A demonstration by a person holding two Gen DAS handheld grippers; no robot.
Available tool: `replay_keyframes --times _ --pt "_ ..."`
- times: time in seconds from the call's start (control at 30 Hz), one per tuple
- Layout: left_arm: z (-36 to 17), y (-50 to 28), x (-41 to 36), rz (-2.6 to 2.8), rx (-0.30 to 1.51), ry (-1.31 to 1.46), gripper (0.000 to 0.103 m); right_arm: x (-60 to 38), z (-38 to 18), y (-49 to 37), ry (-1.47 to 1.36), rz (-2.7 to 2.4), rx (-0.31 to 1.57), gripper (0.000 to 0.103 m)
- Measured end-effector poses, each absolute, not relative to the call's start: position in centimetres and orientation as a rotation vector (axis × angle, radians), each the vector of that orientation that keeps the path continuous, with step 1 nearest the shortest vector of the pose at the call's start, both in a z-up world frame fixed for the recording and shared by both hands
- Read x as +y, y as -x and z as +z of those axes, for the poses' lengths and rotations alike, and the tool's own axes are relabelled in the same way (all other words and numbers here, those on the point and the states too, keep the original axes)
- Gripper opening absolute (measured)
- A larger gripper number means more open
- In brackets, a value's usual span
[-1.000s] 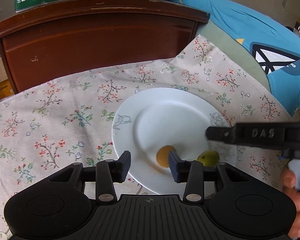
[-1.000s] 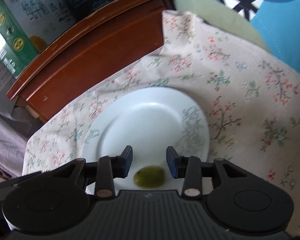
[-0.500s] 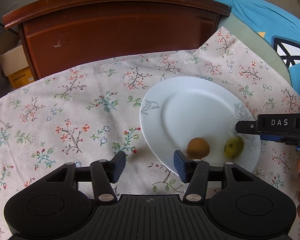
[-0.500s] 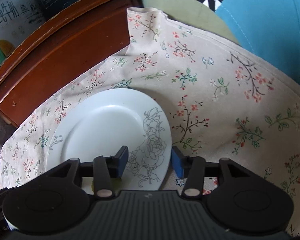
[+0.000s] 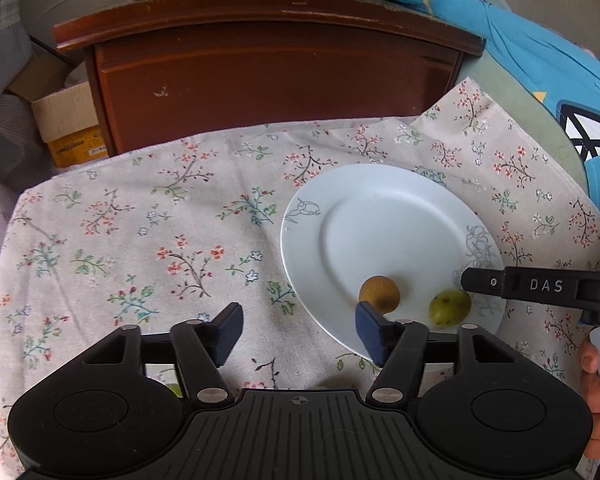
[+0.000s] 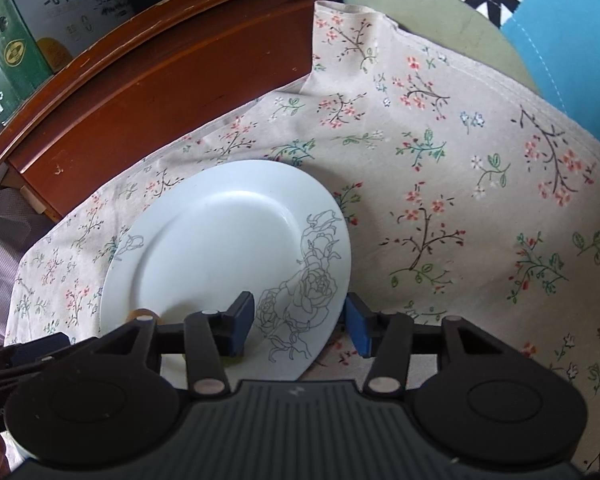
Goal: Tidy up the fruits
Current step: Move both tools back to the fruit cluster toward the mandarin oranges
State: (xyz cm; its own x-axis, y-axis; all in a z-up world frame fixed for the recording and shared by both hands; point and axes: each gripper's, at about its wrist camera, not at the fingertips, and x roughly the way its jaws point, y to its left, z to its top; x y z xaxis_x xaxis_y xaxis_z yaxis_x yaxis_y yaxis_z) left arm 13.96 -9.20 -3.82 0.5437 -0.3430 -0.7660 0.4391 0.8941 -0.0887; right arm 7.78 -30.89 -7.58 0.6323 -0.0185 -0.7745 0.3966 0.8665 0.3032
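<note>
Two fruits lie on the white plate [image 5: 384, 216], which serves as the landmark on the floral tablecloth [image 5: 140, 240]. Left of the plate in the left wrist view, the cloth is bare of objects, and the left gripper [image 5: 296, 332] hangs above the cloth just off the plate's near-left rim. Its jaws have just been opening and now stand spread with nothing between them; the right-hand pad overlaps the plate's near edge in the picture, but whether it touches cannot be told. On the plate's near part sits a brown round fruit [image 5: 379, 294], just beyond that pad. Beside it to the right, still on the plate and apart from the brown one, lies a green fruit [image 5: 450, 307] with dark specks. Above the plate's right rim reaches a black finger of the right gripper [image 5: 540, 286], marked DAS, with a person's hand [image 5: 598, 396] behind it at the picture's edge.

In the right wrist view, the right gripper [image 6: 300, 326] straddles the plate's near-right rim, over the drawn rose pattern. Its jaws are parted and grip nothing. A sliver of the brown fruit [image 6: 142, 314] shows at the plate's near-left edge. Beyond the plate stands a dark wooden cabinet [image 5: 268, 68] with cartons [image 6: 32, 20] on top, and blue fabric [image 5: 540, 52] lies to the plate's far right.
</note>
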Motion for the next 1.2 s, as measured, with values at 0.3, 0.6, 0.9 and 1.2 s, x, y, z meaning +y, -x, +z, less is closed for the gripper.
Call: replay_keyframes --times 0.3,0.6,0.9,1.2 --pt "-2.2 -11.5 -7.5 -0.421 0.865 -0.145 0.075 -29.4 -6.2 -5.7 -0.428 -0.212 0.848 0.051" --pt "-1.9 -8.6 -4.6 -0.390 0.877 -0.077 0.075 -26.3 -5.4 -2.8 -0.411 -0.110 0.844 0.051" --pt "-2.7 -5.1 -3.2 -0.386 0.890 -0.069 0.075 -24.2 -5.9 0.0 -0.430 -0.052 0.870 0.050" --pt "-3.4 -1.3 -3.6 -0.453 0.858 -0.146 0.075 -22.4 -6.7 1.0 -0.430 0.019 0.897 0.045"
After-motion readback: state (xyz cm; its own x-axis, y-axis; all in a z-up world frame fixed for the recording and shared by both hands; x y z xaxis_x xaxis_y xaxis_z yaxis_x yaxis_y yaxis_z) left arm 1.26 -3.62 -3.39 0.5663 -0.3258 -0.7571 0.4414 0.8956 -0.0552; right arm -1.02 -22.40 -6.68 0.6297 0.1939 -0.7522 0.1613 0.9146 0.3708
